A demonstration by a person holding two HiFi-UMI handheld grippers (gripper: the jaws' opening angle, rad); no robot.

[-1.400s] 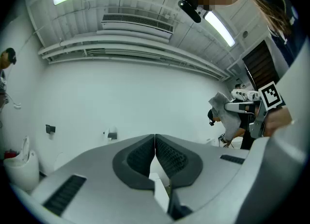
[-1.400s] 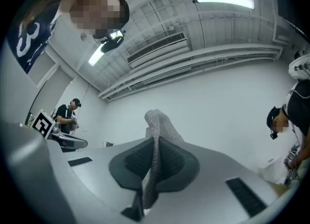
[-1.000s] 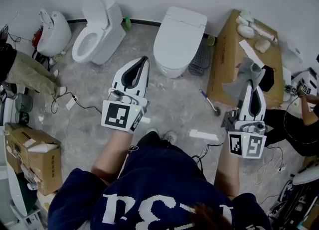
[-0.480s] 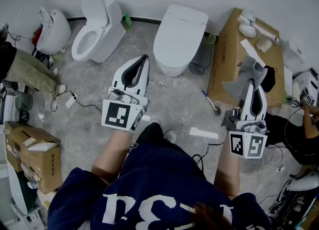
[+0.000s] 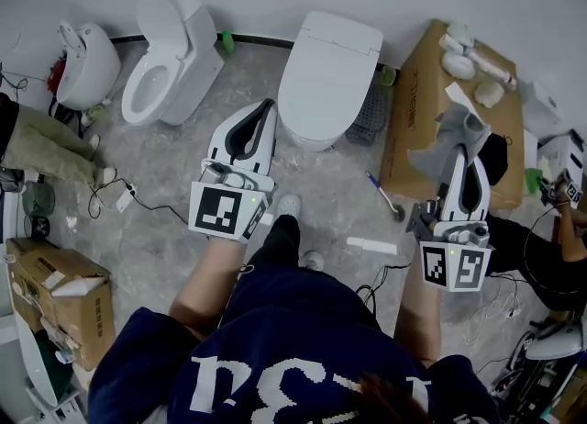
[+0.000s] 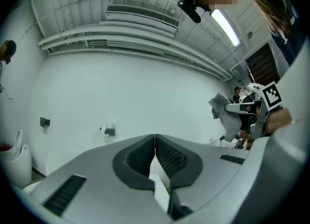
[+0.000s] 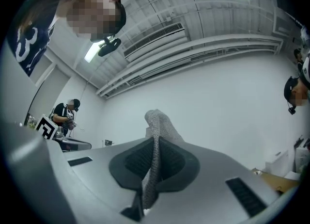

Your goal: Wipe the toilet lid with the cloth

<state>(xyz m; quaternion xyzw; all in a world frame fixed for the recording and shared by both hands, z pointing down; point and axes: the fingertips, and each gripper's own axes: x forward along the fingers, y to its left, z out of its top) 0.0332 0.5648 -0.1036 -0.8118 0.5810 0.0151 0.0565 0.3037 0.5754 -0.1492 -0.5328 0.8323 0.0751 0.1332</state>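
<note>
Head view: our grey cloth [image 5: 454, 131] hangs pinched in the right gripper [image 5: 461, 154], over the cardboard box [image 5: 413, 119] at the right. In the right gripper view the jaws are clamped on the cloth, and a fold pokes up above them. The closed toilet lid [image 5: 330, 60] lies ahead between our two grippers, well apart from the cloth. Our left gripper [image 5: 266, 108] points toward the lid's near left edge, its jaws pressed together with nothing between them. A second toilet [image 5: 170, 50], seat open, stands further left.
</note>
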